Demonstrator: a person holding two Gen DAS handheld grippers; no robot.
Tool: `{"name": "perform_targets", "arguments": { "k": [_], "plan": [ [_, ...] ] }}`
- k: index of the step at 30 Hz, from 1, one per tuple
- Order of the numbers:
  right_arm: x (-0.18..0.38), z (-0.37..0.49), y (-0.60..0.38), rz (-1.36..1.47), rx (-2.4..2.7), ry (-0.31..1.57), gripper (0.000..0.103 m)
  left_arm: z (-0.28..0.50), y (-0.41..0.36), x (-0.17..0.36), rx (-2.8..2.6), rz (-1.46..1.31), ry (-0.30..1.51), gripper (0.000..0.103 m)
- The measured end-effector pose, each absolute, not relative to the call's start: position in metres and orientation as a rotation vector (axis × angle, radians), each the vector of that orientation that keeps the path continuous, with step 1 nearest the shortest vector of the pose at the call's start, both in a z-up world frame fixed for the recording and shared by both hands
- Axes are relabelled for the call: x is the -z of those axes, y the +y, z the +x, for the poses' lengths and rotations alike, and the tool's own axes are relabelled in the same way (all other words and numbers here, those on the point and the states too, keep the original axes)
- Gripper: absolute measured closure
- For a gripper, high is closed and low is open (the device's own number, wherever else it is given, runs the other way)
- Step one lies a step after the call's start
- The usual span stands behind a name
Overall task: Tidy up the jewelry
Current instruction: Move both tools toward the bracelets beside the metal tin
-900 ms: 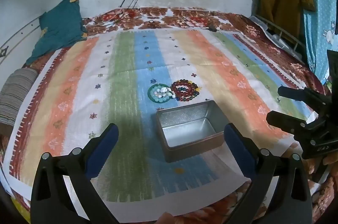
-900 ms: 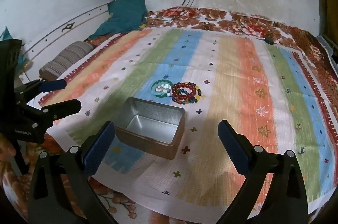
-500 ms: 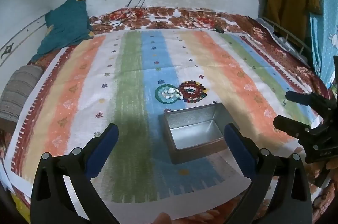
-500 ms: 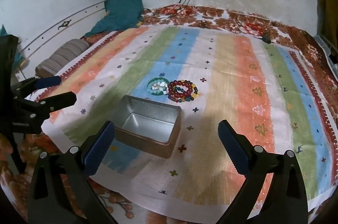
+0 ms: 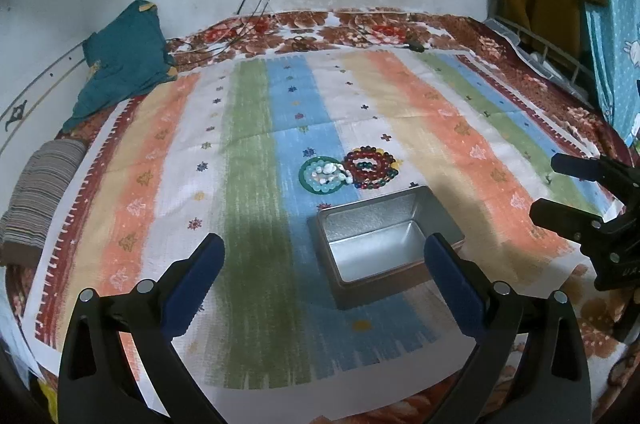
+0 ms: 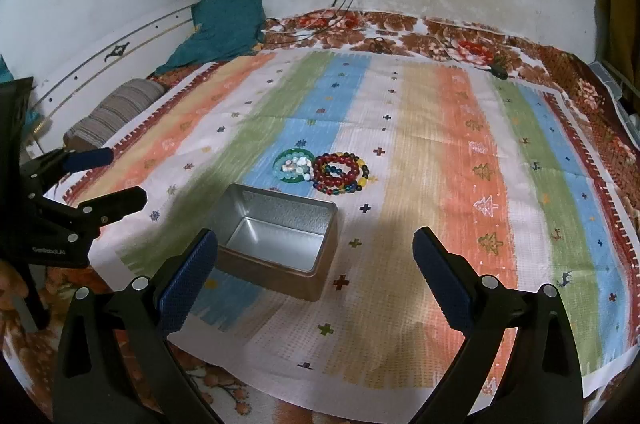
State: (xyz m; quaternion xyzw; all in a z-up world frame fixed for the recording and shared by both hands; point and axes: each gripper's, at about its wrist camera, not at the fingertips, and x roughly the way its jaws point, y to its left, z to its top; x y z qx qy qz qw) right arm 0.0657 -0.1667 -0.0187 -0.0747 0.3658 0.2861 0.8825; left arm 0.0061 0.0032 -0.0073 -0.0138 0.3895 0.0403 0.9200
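Nothing packed yet: rectangular silver metal tin [image 5: 384, 244] sits empty, just ahead between the left gripper [image 5: 324, 276] fingers. Green-and-white bead bracelets [image 5: 324, 175] and dark red bead bracelets [image 5: 372, 167] lie beyond it on the striped bedspread [image 5: 248, 183]. Right gripper [image 6: 316, 272] fingers also wide apart, holding nothing.

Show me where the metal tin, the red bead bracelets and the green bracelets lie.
metal tin [image 6: 276, 242]: right wrist view, on its bare inner floor.
red bead bracelets [image 6: 340, 173]: right wrist view, on the beads of the coiled ring.
green bracelets [image 5: 320, 185]: left wrist view, on the pale green beads at the lower edge.
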Motion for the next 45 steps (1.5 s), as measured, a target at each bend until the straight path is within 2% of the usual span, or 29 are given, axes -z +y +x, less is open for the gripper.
{"name": "perform_targets", "arguments": {
  "k": [45],
  "plan": [
    [0.022, 0.087, -0.159, -0.194, -0.526, 0.797, 0.004, 0.023, 0.018, 0.013, -0.164, -0.043, 0.885, 0.006]
  ]
}}
